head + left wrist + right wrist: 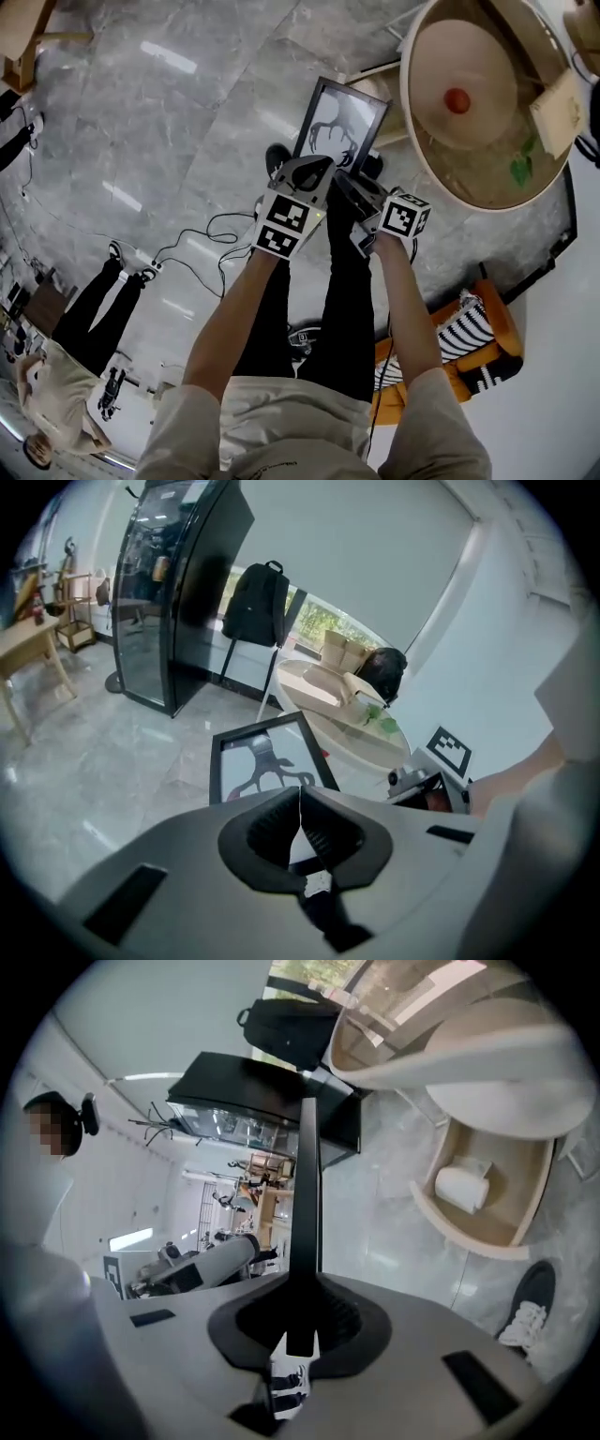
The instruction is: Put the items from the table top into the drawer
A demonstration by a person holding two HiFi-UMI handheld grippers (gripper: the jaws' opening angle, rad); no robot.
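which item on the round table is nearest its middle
The small red one, alone mid-top; the green item and pale card hug the table rim.

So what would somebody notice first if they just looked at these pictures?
Probably the black picture frame with a twisty dark shape on it, in the middle of the head view over the grey floor. The left claw and the right claw both pinch its near edge. Next comes the big round table at the top right, with a little red ball on top.
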